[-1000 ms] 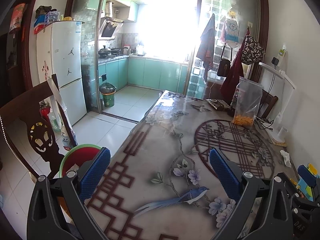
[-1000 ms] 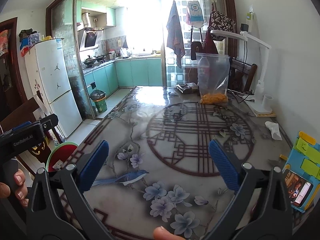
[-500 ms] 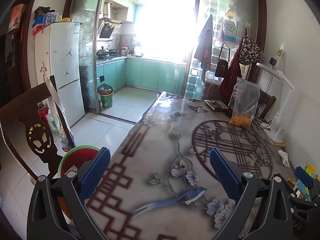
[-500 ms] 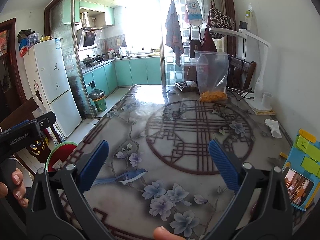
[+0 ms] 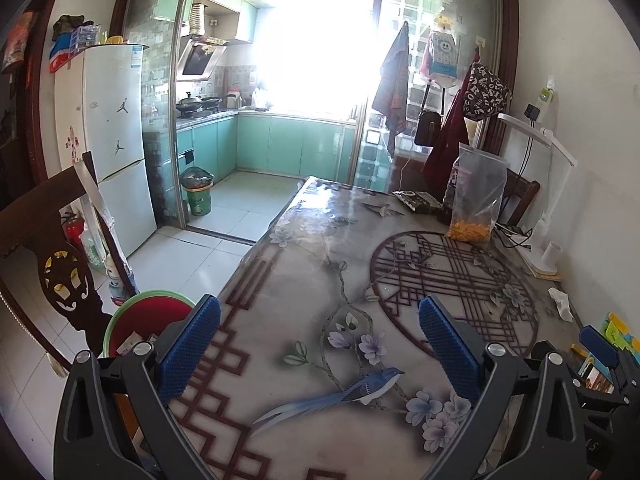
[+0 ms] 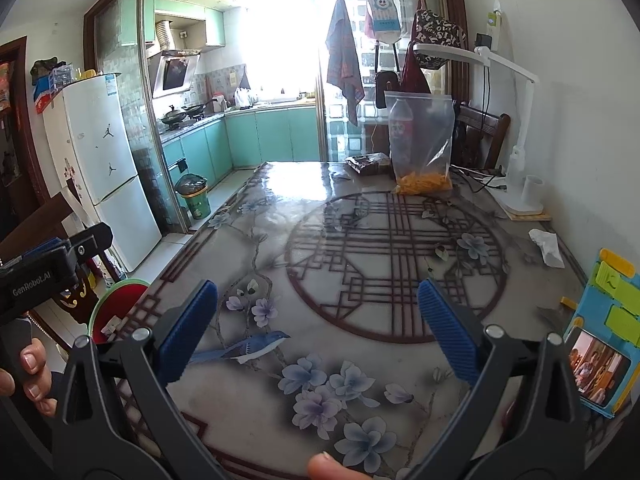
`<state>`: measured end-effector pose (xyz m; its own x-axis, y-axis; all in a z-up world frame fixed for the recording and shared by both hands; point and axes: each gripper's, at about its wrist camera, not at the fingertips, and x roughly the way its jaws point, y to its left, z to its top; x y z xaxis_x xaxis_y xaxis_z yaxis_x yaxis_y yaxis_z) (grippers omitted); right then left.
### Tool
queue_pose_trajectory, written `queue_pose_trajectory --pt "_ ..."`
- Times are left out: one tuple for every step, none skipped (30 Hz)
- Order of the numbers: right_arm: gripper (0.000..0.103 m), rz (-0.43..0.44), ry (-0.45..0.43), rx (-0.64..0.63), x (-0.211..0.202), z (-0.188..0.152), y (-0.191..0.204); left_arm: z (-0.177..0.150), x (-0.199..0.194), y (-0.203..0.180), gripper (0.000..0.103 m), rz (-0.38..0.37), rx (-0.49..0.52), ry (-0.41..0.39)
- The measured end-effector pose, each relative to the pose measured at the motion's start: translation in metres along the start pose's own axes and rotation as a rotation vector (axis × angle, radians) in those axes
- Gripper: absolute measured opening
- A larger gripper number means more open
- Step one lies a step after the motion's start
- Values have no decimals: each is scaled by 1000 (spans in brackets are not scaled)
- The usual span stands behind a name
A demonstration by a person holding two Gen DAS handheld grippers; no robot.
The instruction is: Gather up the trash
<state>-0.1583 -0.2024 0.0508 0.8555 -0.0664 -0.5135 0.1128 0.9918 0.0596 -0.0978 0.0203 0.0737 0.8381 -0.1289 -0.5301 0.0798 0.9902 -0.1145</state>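
A crumpled white tissue lies near the table's right edge, also seen in the left wrist view as a small white tissue. A dark wrapper rests at the far end beside a clear zip bag with orange snacks. A red bin with a green rim stands on the floor left of the table. My left gripper hovers open over the table's near left part. My right gripper is open above the near middle, holding nothing.
A flowered, glass-topped table fills both views. A white desk lamp and a phone on a blue stand sit at the right. A dark wooden chair stands left. A green kitchen bin and a fridge lie beyond.
Both views have drifted slightly; the left one has shifted a little so the table scene sits further left. Both grippers stay open and empty.
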Motion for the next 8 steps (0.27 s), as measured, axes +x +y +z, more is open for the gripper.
queue_pose_trajectory --pt "98 -3 8 2 3 -1 -3 -2 6 -2 95 2 5 11" --pt "98 -10 22 0 8 -3 -7 -5 15 -4 95 9 8 25" --pt "99 -18 36 -4 13 -5 -12 -9 27 -6 95 17 14 42" --pt "98 -27 52 -8 19 -5 -17 -14 40 -8 95 20 22 61" --pt "99 -42 71 -12 28 -5 -26 -18 53 -10 95 25 33 80" --pt "99 -54 82 -17 36 -4 -35 -24 72 -13 95 38 53 108" --pt "99 -66 91 -21 43 -1 -41 -28 87 -15 95 44 67 125" --pt "99 -86 105 -32 53 1 -52 -33 106 -19 95 50 92 144"
